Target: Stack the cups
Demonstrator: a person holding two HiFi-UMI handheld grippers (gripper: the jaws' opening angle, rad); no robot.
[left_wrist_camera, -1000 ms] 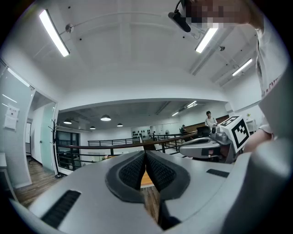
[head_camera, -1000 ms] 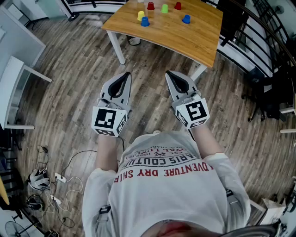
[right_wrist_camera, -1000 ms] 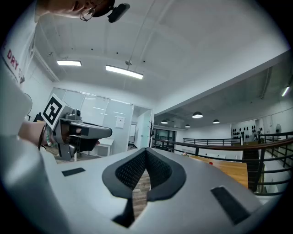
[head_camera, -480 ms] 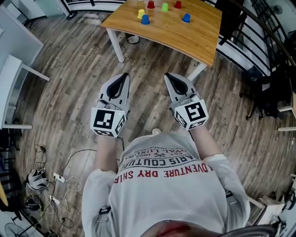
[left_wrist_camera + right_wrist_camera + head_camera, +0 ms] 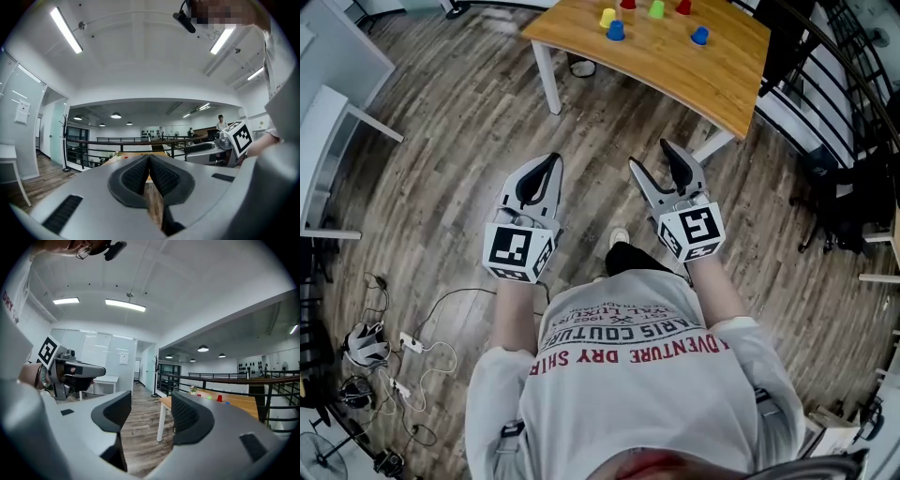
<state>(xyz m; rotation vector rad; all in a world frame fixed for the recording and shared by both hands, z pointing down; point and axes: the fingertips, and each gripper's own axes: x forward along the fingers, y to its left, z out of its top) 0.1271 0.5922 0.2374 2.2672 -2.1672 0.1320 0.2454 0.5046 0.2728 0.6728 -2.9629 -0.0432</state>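
- Six small tapered cups [image 5: 616,31], in yellow, blue, red and green, stand apart on a table [image 5: 675,70], well ahead of both grippers; none is stacked.
- Left gripper [image 5: 546,169]: ribbed dark pads [image 5: 137,174] pressed together, nothing between.
- Right gripper [image 5: 656,161]: jaws have just been opening and stand spread, empty; only plank floor [image 5: 140,437] shows between them.
- The table has a smooth wooden top and white legs; the jaws are grey plastic.

A light wooden rectangular table [image 5: 675,70] on white legs stands far, on grey-brown plank flooring [image 5: 441,159]. A black metal railing [image 5: 195,377] runs beyond it. A white power strip [image 5: 411,345] with tangled cables [image 5: 450,319] lies near left.
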